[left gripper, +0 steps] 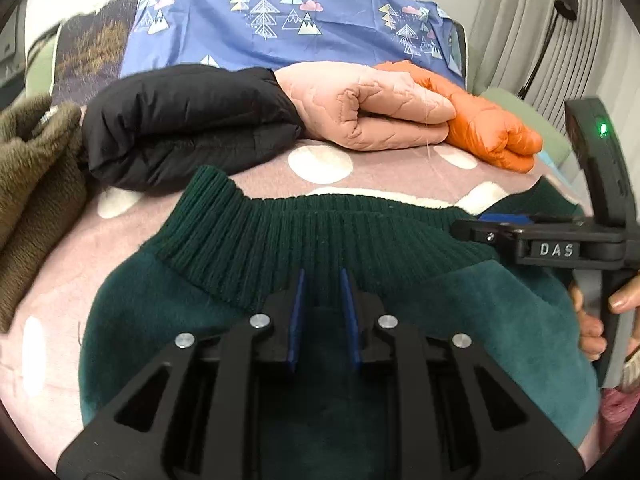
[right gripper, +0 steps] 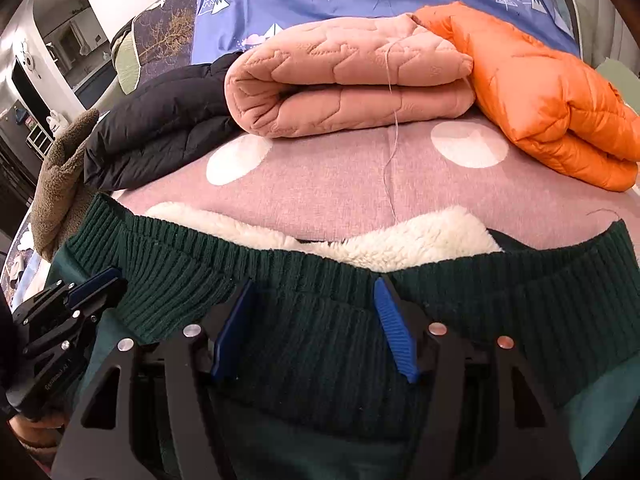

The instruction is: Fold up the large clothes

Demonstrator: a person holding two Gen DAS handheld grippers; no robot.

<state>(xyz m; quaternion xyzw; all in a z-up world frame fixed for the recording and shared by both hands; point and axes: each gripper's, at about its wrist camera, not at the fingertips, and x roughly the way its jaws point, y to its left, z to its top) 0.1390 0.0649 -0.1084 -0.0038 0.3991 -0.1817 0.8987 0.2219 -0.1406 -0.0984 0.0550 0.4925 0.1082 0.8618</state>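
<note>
A dark green fleece garment (left gripper: 168, 320) with a ribbed knit band (left gripper: 280, 232) and white fluffy lining (right gripper: 400, 240) lies flat on the pink dotted bed cover (left gripper: 392, 172). My left gripper (left gripper: 321, 280) hovers low over the ribbed band, its blue pads a narrow gap apart with only knit showing behind them. My right gripper (right gripper: 314, 285) stands open and wide over the same ribbed band (right gripper: 320, 320), with nothing pinched. Each tool shows in the other view: the right gripper (left gripper: 492, 226) side-on at the band's right end, the left gripper (right gripper: 96, 284) at its left end.
Folded clothes line the far side of the bed: a black padded jacket (left gripper: 180, 120), a pink quilted piece (left gripper: 360, 108) and an orange puffer (left gripper: 492, 132). An olive fleece (left gripper: 32, 184) lies at the left. Blue tree-print cloth (left gripper: 280, 24) hangs behind, and a grey curtain (left gripper: 520, 20) at the right.
</note>
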